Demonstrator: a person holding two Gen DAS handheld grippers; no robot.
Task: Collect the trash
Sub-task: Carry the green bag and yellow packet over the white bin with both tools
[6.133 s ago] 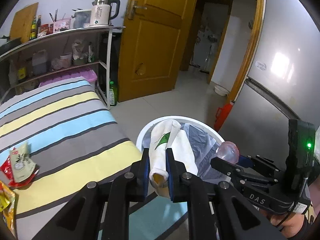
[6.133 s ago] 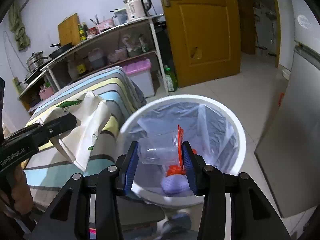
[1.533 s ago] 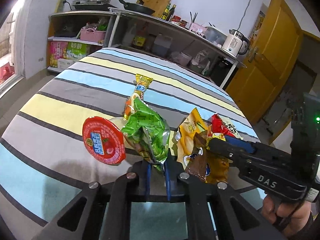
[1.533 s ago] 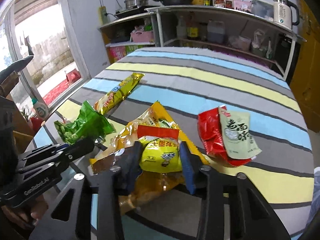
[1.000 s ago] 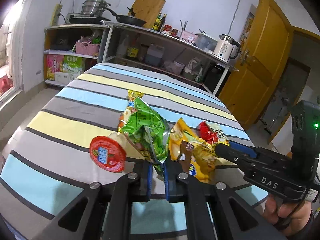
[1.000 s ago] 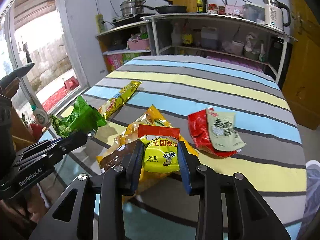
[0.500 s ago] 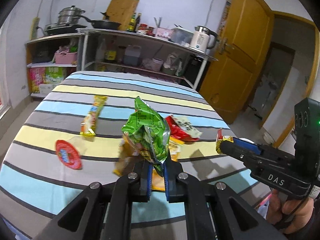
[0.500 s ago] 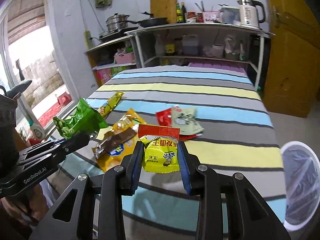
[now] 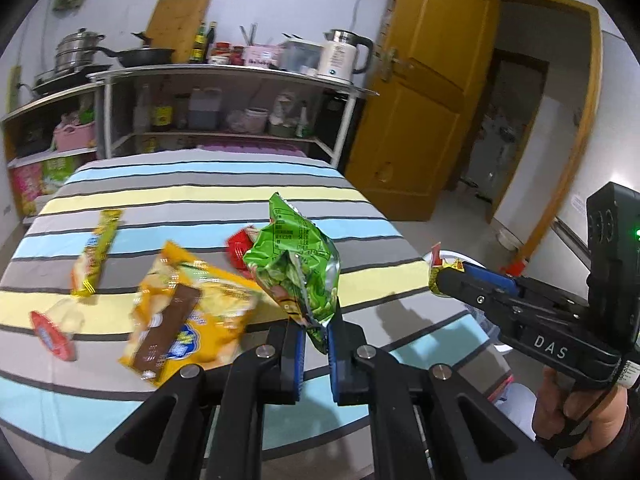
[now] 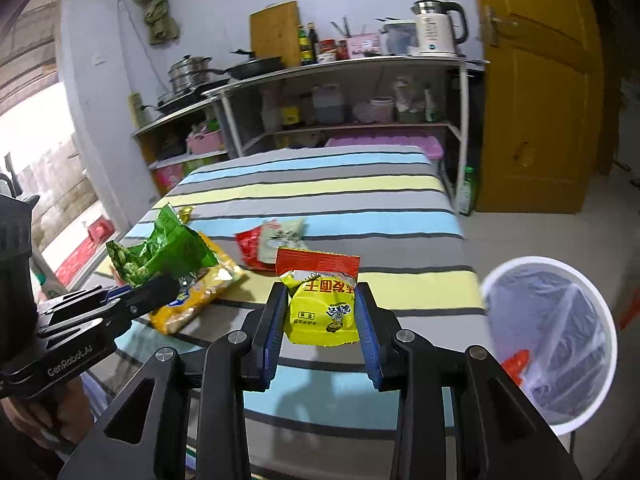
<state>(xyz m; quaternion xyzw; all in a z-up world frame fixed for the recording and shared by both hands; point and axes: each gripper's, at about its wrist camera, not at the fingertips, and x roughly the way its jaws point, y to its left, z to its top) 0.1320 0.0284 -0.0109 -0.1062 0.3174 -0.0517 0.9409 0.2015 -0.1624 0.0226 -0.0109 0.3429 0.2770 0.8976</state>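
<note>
Both grippers have swung toward the counter's door-side edge, left gripper (image 9: 314,344) clamping the green packet (image 9: 298,270), right gripper (image 10: 322,330) clamping the yellow packet (image 10: 322,306), near the lined bin (image 10: 548,340).

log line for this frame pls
left gripper: shut on green packet | right gripper: shut on yellow packet | bin: right of table, not reached

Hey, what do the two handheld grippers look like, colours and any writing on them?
Both are matte black with silver rivets and blue finger pads. The left gripper reads "GenRobot.AI" on its side; the right gripper reads "DAS" and carries a black camera block with a green light, plus a thin black cable.
</note>
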